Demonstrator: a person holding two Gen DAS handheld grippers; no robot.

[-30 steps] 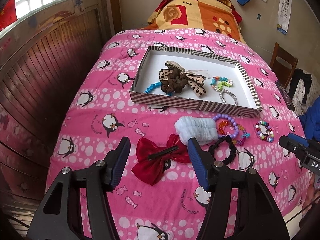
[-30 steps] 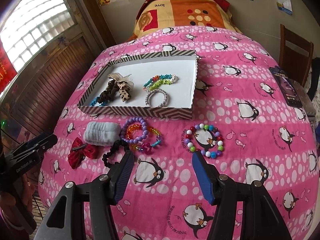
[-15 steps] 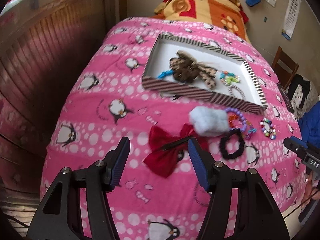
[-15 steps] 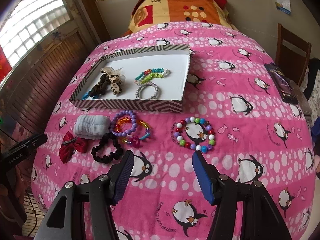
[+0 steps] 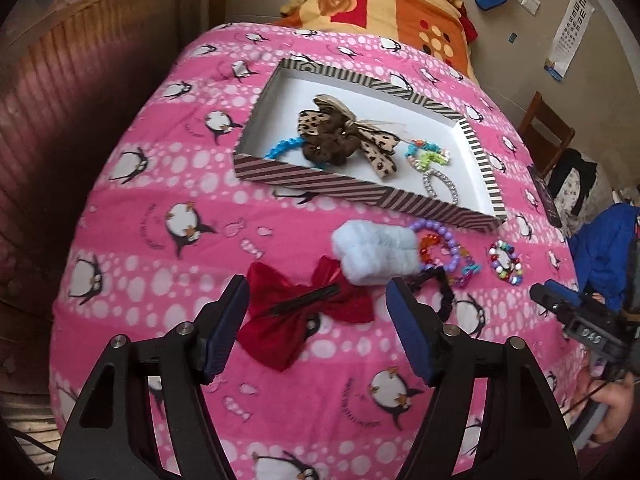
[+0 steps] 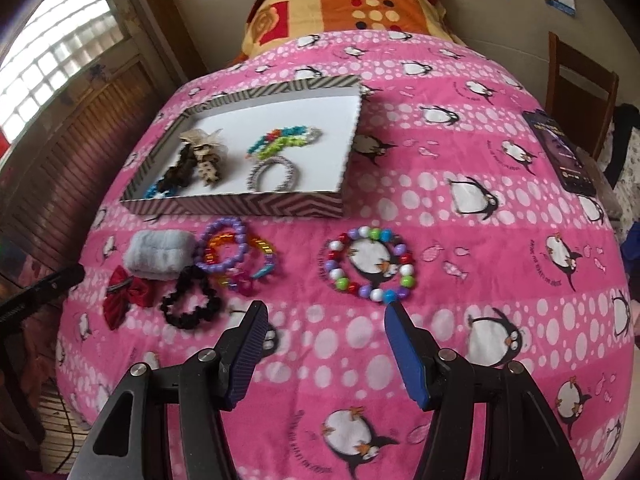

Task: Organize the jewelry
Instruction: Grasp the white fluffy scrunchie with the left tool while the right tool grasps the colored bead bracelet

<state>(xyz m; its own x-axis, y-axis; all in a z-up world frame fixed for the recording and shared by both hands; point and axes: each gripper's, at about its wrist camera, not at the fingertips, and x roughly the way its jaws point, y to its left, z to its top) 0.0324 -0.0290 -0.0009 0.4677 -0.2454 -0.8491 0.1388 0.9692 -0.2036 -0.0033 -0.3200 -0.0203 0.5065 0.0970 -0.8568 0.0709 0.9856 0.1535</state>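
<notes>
A striped box lid [image 5: 360, 194] [image 6: 240, 205] on the pink bed holds a leopard bow, a brown scrunchie and several bracelets. In front of it lie a red bow clip [image 5: 308, 316] [image 6: 126, 294], a pale blue scrunchie [image 5: 376, 256] [image 6: 158, 254], a black scrunchie [image 6: 190, 300], purple and orange bracelets [image 6: 232, 254] and a multicoloured bead bracelet [image 6: 370, 266] [image 5: 505, 261]. My left gripper [image 5: 318, 290] is open, its fingers either side of the red bow, just above it. My right gripper [image 6: 324, 310] is open and empty, just in front of the bead bracelet.
A phone [image 6: 560, 152] lies near the bed's right edge. A wooden chair [image 6: 580, 76] stands beyond it. A folded orange quilt [image 6: 344, 4] is at the head. Wood panelling [image 5: 80, 92] lines the left side.
Both grippers have moved forward and lower toward the items; the red bow now sits between my left fingers, and the bead bracelet is closer to my right fingers. Both stay open.
</notes>
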